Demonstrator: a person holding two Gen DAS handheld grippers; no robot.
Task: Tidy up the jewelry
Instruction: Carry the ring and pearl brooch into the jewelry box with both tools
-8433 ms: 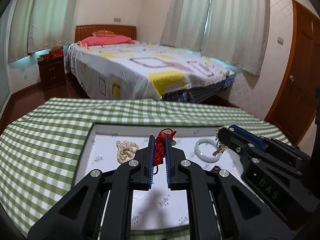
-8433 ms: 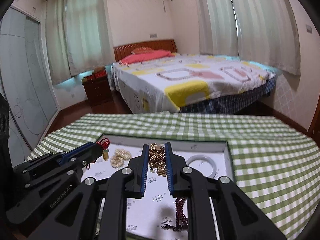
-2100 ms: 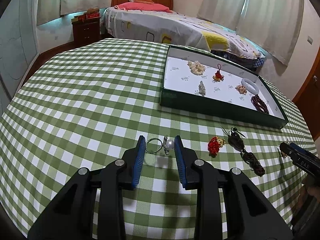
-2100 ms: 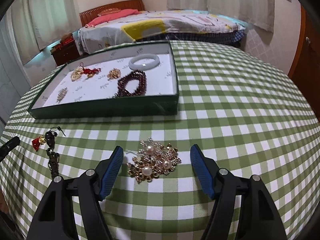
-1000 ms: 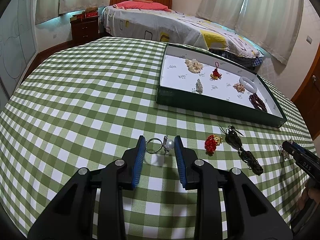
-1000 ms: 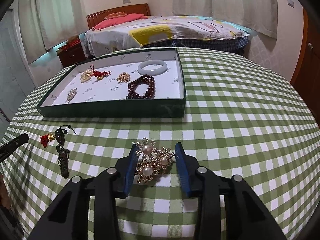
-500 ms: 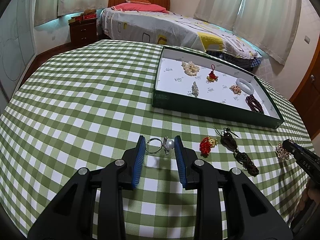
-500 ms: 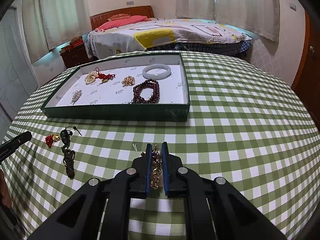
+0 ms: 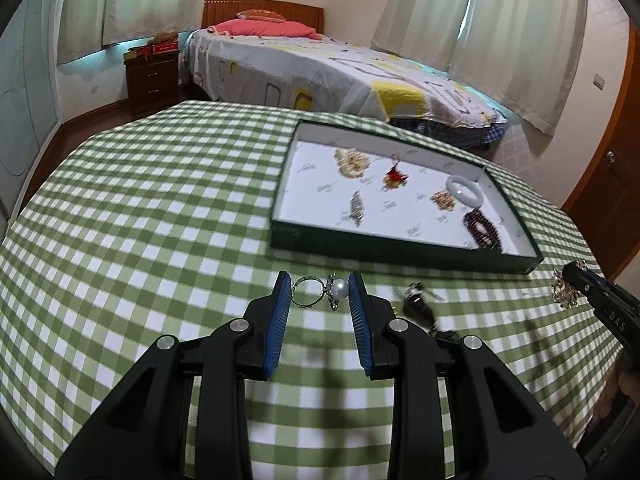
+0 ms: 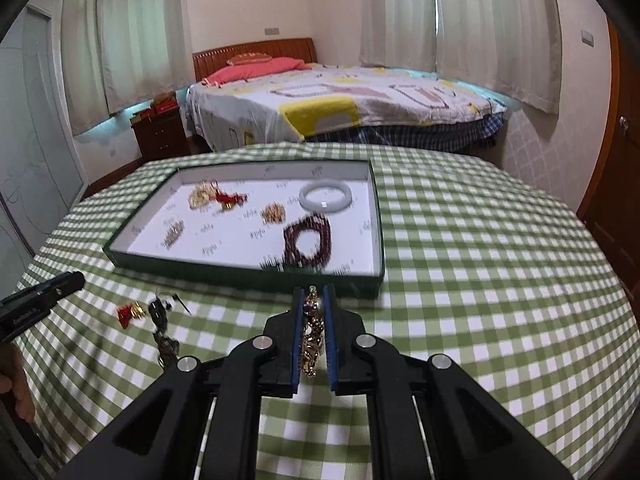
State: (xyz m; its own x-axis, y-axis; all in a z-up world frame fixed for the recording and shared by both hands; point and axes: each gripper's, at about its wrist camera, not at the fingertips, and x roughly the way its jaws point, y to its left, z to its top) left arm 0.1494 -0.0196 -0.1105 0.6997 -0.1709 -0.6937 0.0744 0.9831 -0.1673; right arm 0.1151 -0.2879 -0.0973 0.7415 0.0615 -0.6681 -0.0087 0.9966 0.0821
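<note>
Right gripper [image 10: 312, 320] angled down over the table [image 10: 480, 280], clenched on a gold pearl brooch [image 10: 311, 334] standing on edge, left gripper [image 9: 316, 300] grasping a pearl ring [image 9: 320, 290] lying crosswise, pearl rightward

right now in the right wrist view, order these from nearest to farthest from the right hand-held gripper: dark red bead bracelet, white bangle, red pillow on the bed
1. dark red bead bracelet: in the tray's near right part, just beyond the right hand-held gripper.
2. white bangle: farther back in the tray, toward its far right corner.
3. red pillow: across the room at the head of the bed, left of centre.
</note>
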